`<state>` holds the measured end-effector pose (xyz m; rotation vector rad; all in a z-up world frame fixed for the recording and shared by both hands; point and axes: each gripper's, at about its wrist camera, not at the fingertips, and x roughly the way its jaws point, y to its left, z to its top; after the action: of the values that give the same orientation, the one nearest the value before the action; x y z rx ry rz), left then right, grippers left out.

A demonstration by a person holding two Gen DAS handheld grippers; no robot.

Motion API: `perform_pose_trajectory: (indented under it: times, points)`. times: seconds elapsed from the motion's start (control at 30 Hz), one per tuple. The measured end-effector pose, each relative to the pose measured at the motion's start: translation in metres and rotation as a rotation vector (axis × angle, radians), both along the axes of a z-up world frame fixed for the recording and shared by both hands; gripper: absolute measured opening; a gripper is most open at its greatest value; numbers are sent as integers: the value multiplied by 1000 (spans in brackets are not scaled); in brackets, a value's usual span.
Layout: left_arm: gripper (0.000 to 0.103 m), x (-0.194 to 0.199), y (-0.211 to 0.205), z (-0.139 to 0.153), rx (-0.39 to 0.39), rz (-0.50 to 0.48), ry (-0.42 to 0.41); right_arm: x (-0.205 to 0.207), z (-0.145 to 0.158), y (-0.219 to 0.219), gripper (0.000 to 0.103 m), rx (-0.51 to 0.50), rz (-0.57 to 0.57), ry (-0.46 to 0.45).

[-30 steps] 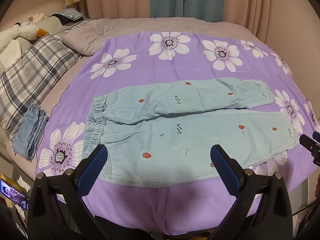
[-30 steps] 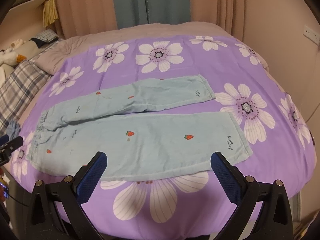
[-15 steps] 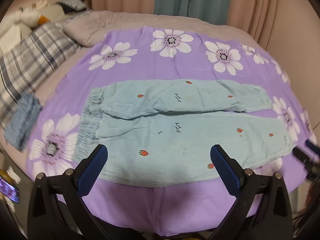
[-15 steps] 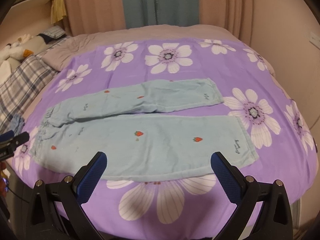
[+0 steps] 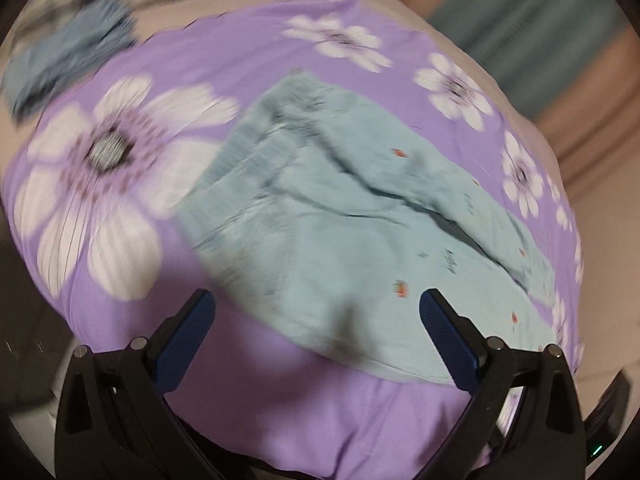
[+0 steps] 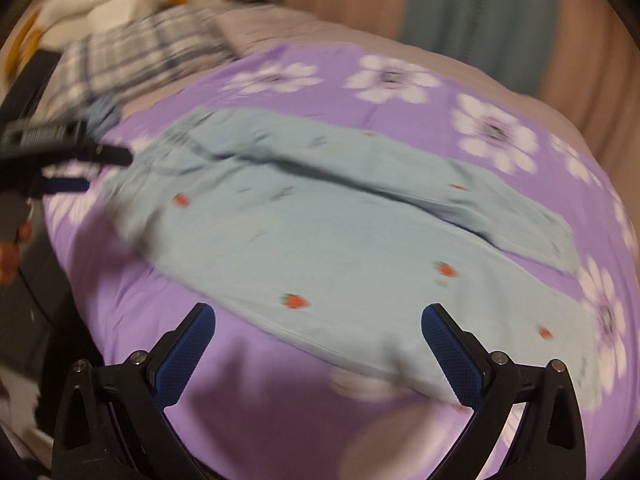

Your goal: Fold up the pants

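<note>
Left wrist view: left gripper (image 5: 316,312) has its fingers spread wide, holding nothing, over the near edge of light blue pants (image 5: 360,240) lying on the purple floral cover (image 5: 240,60), waistband at 11 o'clock.

Right wrist view: right gripper (image 6: 318,324) likewise gapes empty, pants (image 6: 340,232) spread flat ahead, legs running to 4 o'clock.

My fingers (image 6: 186,354) wear blue textured pads on black arms, the pants (image 6: 340,232) are pale blue dotted with small red strawberries, the bedspread (image 6: 248,360) is purple with big white flowers, and the pillow (image 6: 132,56) is grey-and-white plaid.
</note>
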<state>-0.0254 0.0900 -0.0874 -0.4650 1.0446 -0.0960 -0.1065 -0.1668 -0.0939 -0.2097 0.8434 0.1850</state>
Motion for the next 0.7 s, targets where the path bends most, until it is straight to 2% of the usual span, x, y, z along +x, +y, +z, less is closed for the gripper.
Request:
perform_pose_trajectory:
  times: [0.13,0.23,0.3,0.37,0.43,0.5,0.53,0.57,0.7]
  points:
    - [94,-3,12,-13,-63,25,4,4,-15,28,89,-1,144,18]
    - [80,3,12,-25,-105,29,17,0,-25,46,83,-51,222,-8]
    - [75,9,10,-33,-113,36,29,2,-34,55,71,-101,255,-20]
    - [73,13,10,-36,-102,41,7,5,-41,60,63,-134,274,-29]
    - [58,20,7,-34,-60,47,-2,6,-44,64,55,-134,290,-56]
    - [31,25,8,-36,-26,53,3,8,-44,68,35,-145,299,-78]
    - [29,27,10,-37,-19,53,6,9,-44,71,29,-154,305,-89]
    - [27,28,12,-38,-27,52,10,10,-44,74,15,-158,313,-97]
    - [20,15,23,-29,-27,60,-20,6,-38,79,8,-182,316,-131]
